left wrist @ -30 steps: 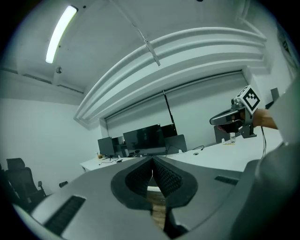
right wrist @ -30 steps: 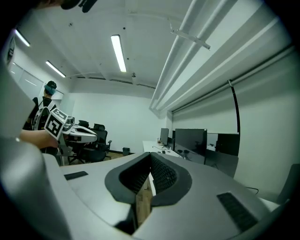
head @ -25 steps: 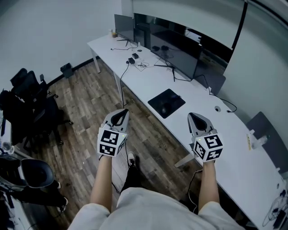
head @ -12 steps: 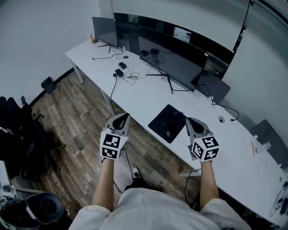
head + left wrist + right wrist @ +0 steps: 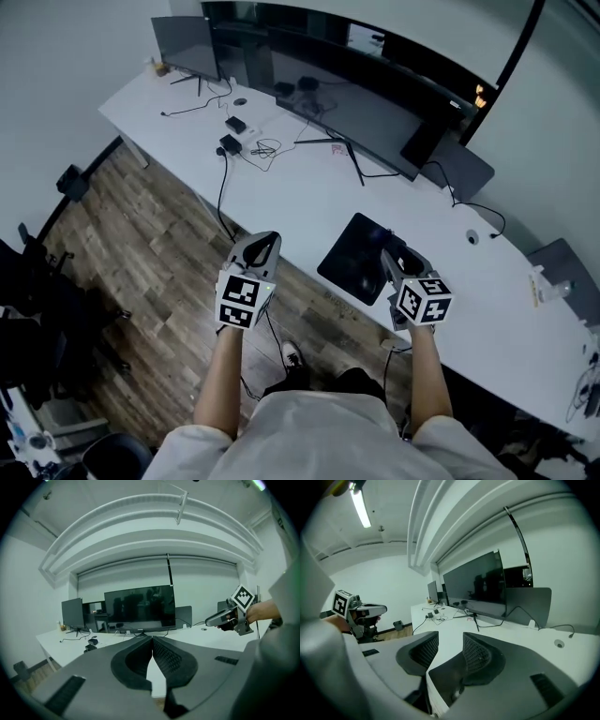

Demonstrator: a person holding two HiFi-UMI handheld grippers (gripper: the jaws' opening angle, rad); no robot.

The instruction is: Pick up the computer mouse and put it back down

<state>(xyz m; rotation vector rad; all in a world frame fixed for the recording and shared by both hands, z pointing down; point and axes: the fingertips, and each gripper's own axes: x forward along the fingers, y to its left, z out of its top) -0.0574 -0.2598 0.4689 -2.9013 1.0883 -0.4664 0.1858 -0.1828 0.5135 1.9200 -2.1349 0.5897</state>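
A black mouse pad [image 5: 354,251] lies on the white desk [image 5: 281,192]. The dark mouse does not stand out from the pad in the head view. My right gripper [image 5: 387,257] hovers over the pad's right part. Its jaws have just been opening and stand apart in the right gripper view [image 5: 450,649], with nothing between them. My left gripper [image 5: 266,243] is at the desk's front edge, left of the pad. Its jaws meet at the tips in the left gripper view [image 5: 152,641] and hold nothing. Each gripper shows in the other's view: the right gripper [image 5: 226,617] and the left gripper [image 5: 363,610].
A wide dark monitor [image 5: 361,103] stands behind the pad, with a smaller monitor [image 5: 183,42] at the far left. Cables and small adapters [image 5: 239,133] lie on the desk's left part. A cable grommet [image 5: 472,237] sits right of the pad. Black chairs [image 5: 33,309] stand on the wood floor [image 5: 141,244].
Both grippers have moved forward and down toward the desk. The right one now reaches over the mouse pad and its jaws have parted. The left jaws stay shut.
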